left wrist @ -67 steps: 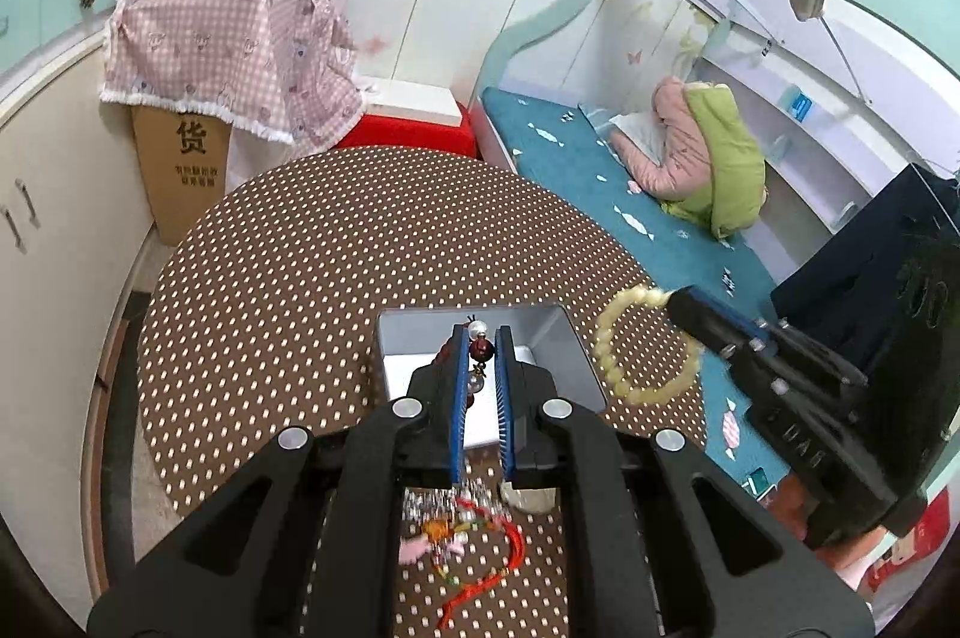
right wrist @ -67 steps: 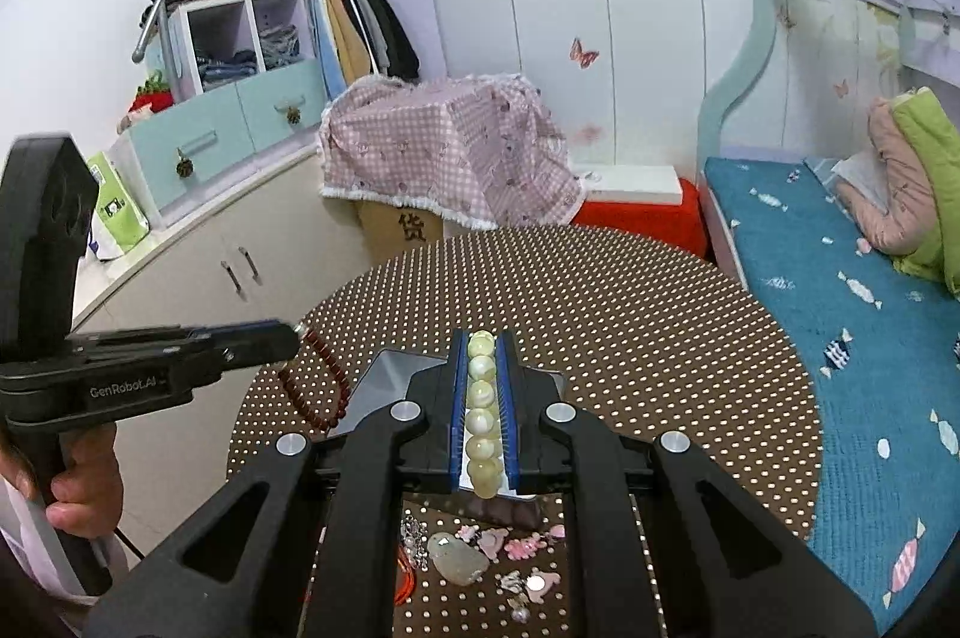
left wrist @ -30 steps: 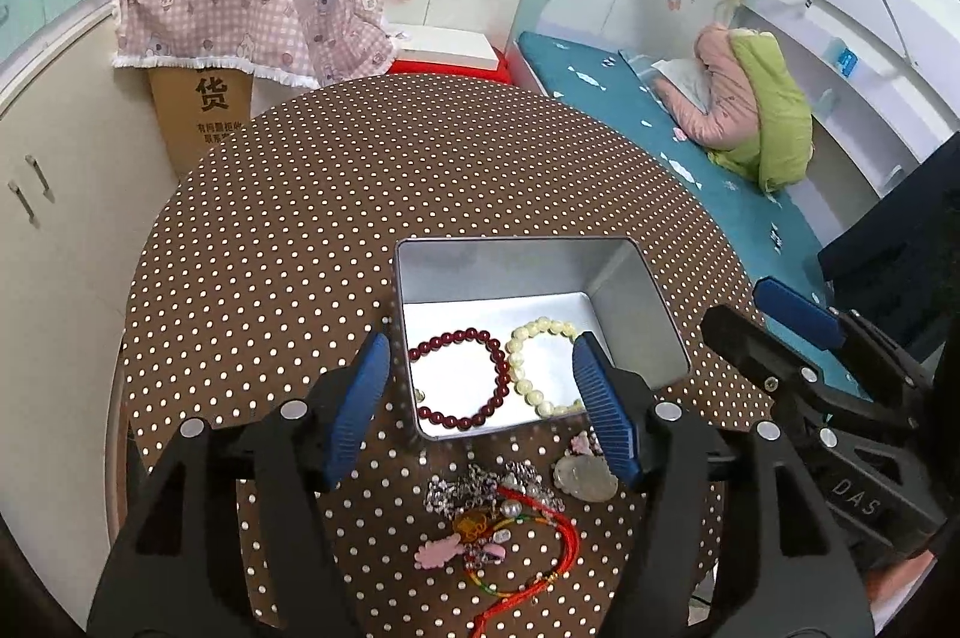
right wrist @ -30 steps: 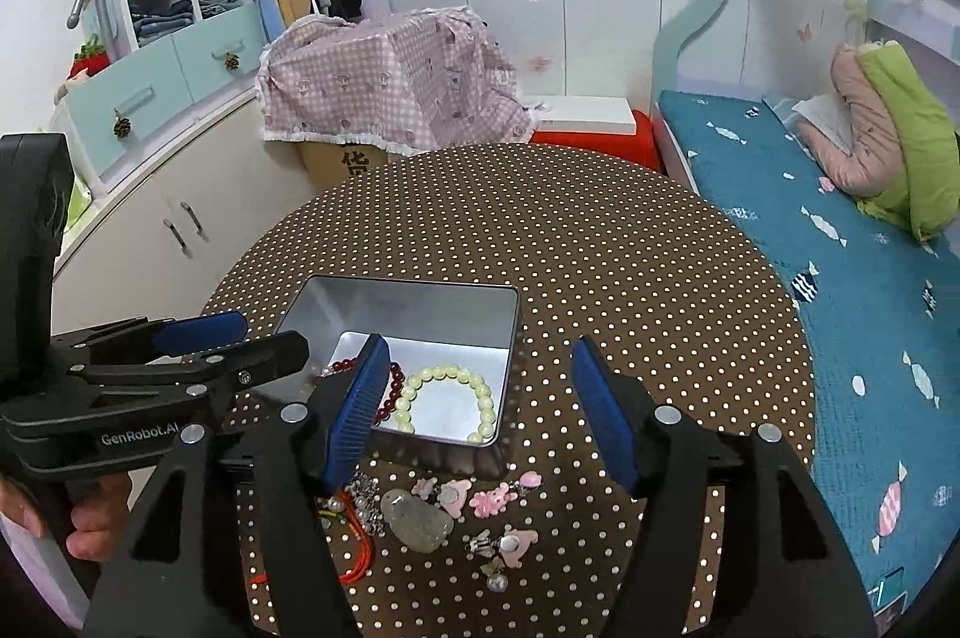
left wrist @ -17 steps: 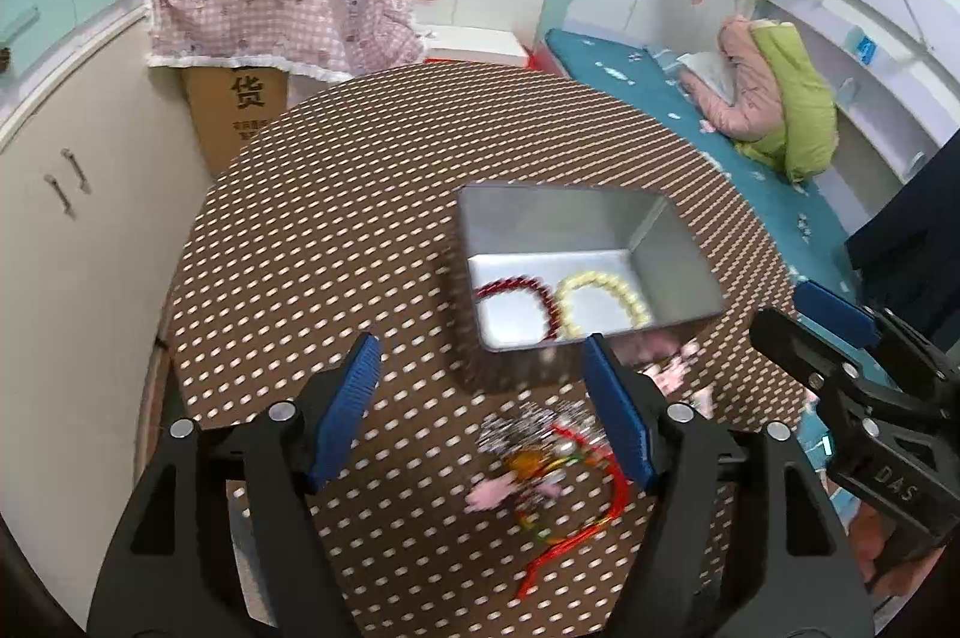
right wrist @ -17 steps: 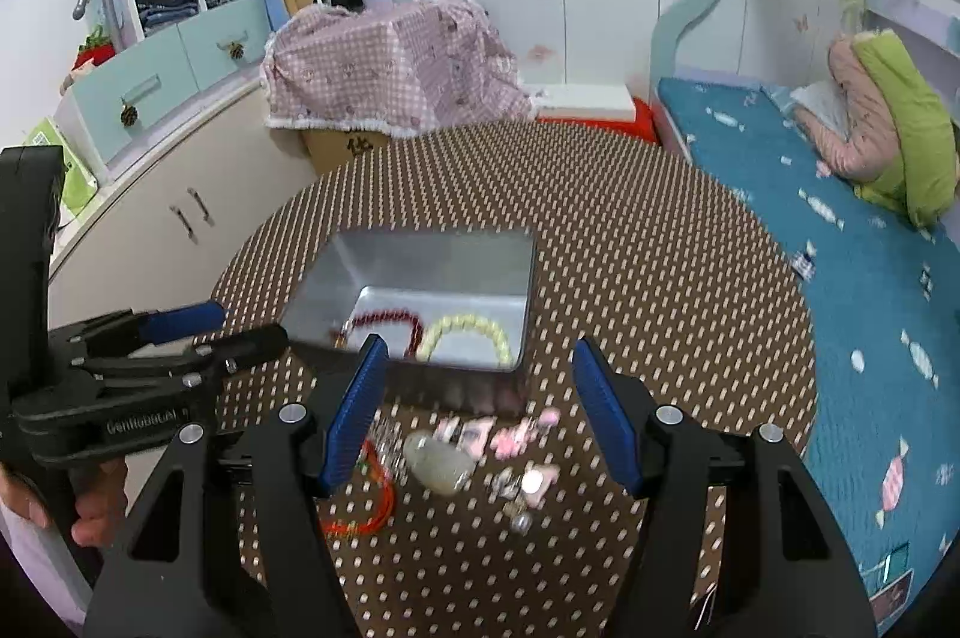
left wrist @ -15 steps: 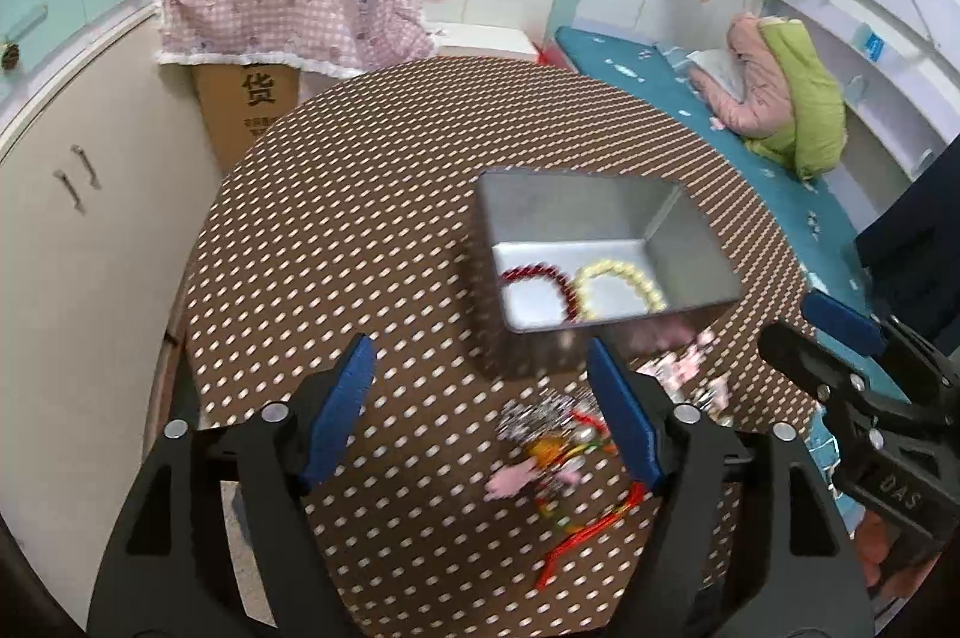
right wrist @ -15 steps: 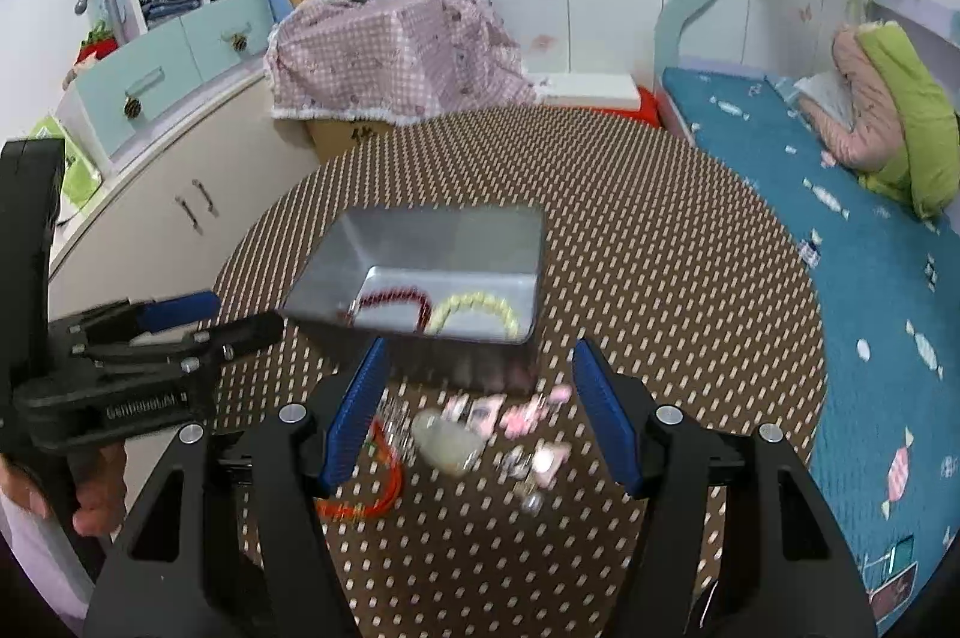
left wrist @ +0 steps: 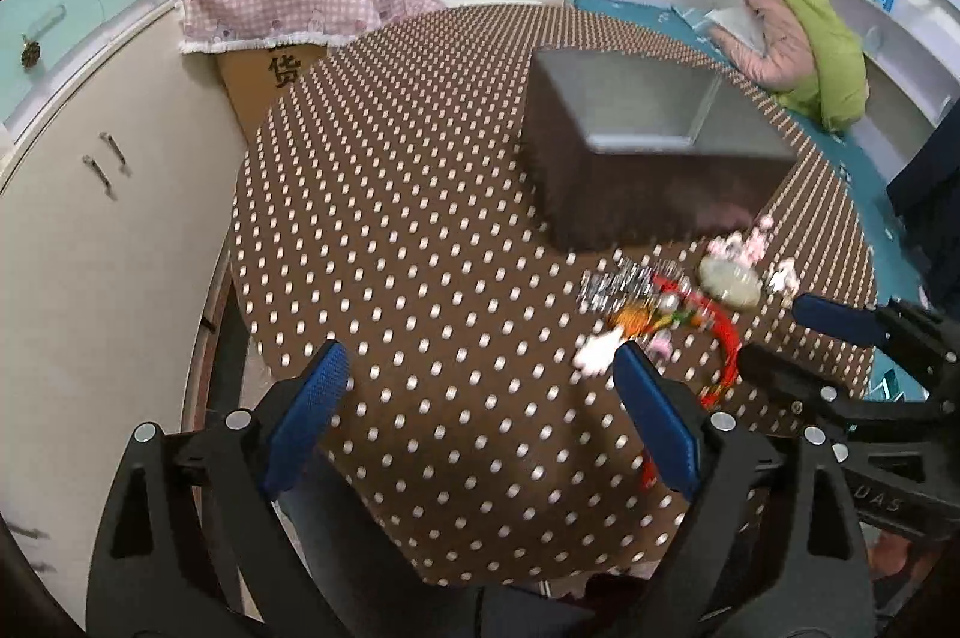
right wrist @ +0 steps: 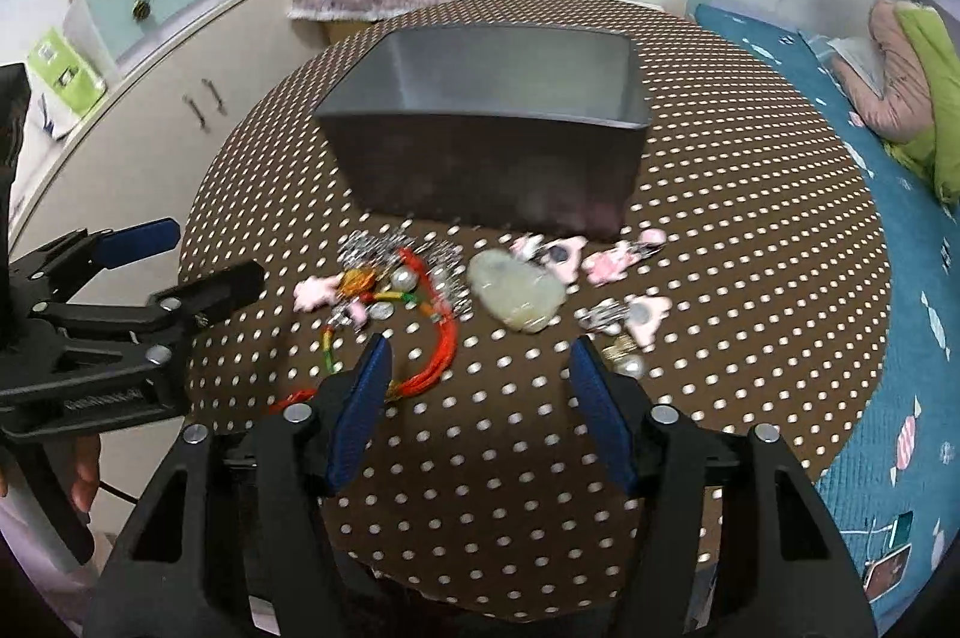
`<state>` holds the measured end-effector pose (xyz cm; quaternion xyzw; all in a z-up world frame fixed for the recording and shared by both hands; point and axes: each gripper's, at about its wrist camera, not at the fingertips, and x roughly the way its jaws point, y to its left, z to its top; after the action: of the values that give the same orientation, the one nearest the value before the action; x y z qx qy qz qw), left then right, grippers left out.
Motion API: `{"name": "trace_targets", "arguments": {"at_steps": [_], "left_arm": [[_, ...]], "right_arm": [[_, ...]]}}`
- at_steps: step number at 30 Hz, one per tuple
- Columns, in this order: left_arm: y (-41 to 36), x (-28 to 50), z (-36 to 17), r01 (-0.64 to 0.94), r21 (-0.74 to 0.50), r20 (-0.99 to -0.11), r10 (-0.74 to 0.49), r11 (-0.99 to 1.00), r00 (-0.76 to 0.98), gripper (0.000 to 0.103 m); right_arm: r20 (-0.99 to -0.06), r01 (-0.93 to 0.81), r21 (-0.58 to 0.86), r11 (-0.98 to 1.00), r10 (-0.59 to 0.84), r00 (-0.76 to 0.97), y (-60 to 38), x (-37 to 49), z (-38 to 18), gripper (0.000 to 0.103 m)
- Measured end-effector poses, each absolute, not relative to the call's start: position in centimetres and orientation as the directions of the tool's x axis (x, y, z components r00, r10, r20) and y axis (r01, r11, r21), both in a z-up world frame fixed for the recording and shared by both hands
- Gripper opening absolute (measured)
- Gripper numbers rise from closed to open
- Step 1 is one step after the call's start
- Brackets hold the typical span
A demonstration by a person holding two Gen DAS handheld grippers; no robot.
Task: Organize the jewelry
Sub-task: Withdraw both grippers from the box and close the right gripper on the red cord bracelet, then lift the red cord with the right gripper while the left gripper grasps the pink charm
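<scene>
Both your grippers have dropped toward the near edge of the brown polka-dot round table [right wrist: 750,194]. Left gripper [left wrist: 474,401] has just widened, empty; right gripper [right wrist: 477,359] has narrowed slightly, nothing between its pads. Loose jewelry pile [right wrist: 480,284] lies just before the grey metal tin [right wrist: 486,170], ready for the next pick.

Character "货" on the cardboard box [left wrist: 273,68] under pink cloth
</scene>
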<state>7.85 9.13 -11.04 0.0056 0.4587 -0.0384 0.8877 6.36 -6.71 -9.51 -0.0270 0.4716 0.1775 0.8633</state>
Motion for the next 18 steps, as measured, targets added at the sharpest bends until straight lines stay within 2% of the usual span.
{"name": "trace_targets", "arguments": {"at_steps": [4, 8, 12, 15, 18], "left_arm": [[9.4, 6.7, -12.1, 0.071, -0.018, -0.818, -0.055, 0.997, 0.572, 0.090], [9.6, 5.6, -12.5, 0.075, -0.028, -0.796, -0.068, 0.997, 0.602, 0.090], [9.7, 5.4, -12.7, 0.103, -0.064, -0.786, -0.114, 0.993, 0.608, 0.089], [9.4, 5.6, -12.5, 0.136, -0.078, -0.765, -0.147, 0.988, 0.627, 0.087], [8.9, 6.1, -12.4, 0.176, -0.090, -0.757, -0.182, 0.980, 0.627, 0.073]], "right_arm": [[-0.835, -0.355, 0.111, 0.928, 0.281, 0.472, -5.9, 6.3, -10.1, 0.037], [-0.837, -0.364, 0.092, 0.927, 0.270, 0.475, -5.3, 6.6, -10.6, 0.027], [-0.832, -0.376, 0.046, 0.925, 0.244, 0.499, -5.1, 6.5, -10.6, 0.006], [-0.830, -0.376, 0.061, 0.925, 0.256, 0.495, -5.4, 6.6, -10.7, 0.003], [-0.827, -0.368, 0.075, 0.927, 0.264, 0.497, -5.7, 6.6, -10.4, 0.002]]}}
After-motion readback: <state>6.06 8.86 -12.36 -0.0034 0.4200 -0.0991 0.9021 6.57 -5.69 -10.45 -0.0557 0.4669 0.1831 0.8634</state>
